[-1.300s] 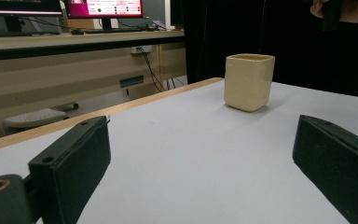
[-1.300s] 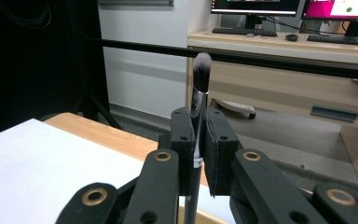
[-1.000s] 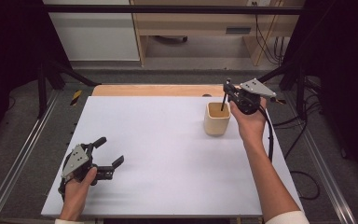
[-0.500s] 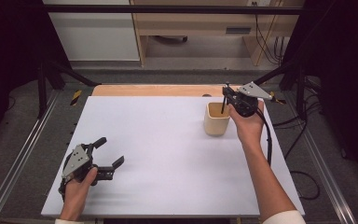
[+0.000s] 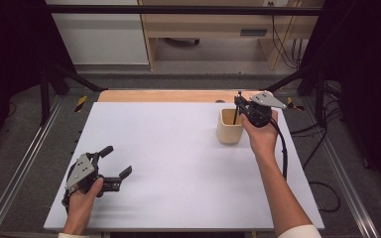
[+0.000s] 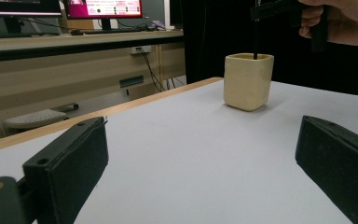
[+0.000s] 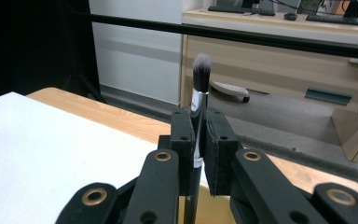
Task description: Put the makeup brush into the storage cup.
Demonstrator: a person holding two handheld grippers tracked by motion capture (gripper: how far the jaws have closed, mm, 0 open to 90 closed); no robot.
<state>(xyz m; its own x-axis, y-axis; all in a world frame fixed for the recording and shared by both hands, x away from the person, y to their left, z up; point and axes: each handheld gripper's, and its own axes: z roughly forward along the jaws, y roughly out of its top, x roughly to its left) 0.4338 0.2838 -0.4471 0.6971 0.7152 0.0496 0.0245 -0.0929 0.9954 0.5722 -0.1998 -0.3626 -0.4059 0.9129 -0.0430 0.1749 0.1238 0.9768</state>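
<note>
White and bare, the table (image 5: 178,163) sat on a wooden bench. Near its front left corner the left gripper (image 5: 115,167) rested with its jaws wide apart, holding nothing. Near the back right corner stood a cream cup (image 5: 229,127). Above it the right gripper (image 5: 238,105) was squeezed tight on a makeup brush (image 7: 199,84), bristles up, handle end down in the cup. To do this well, the brush should go straight down before the jaws let go, so the cup would not tip.
</note>
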